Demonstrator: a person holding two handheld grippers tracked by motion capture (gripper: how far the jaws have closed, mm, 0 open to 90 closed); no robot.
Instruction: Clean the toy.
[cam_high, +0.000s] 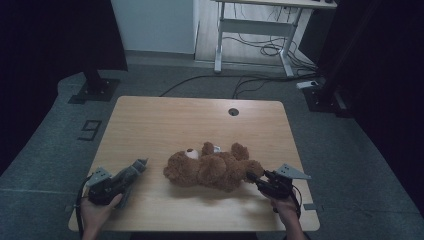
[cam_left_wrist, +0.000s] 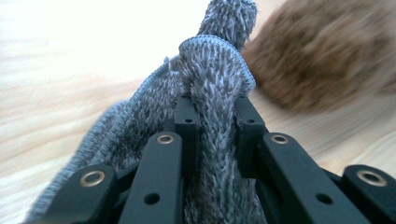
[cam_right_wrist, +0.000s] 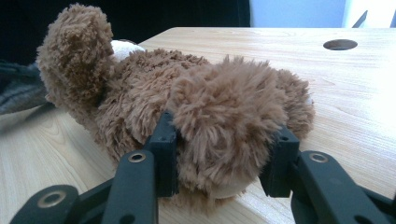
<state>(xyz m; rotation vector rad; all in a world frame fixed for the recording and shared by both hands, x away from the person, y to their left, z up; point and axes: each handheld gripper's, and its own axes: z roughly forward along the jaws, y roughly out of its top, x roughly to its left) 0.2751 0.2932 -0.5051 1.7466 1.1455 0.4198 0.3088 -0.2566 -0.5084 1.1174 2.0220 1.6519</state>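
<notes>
Wooden worktop, a round cable hole near its far edge. Beyond the worktop on the grey floor: a white desk frame with loose cables under it. Nothing between the two hands but the teddy bear, lying on its back across the middle of the worktop, head toward the left, legs toward the right.

Right tongs are clamped on the bear's foot; the right gripper view shows the black pads pressing into the brown fur on both sides. That hand sits low at the near right edge, tongs pointing leftward.

Left tongs are pinched on a grey knitted cloth, which is bunched up between the pads, just beside the bear's head. The left hand grips from the near left corner, angled up toward the bear.
</notes>
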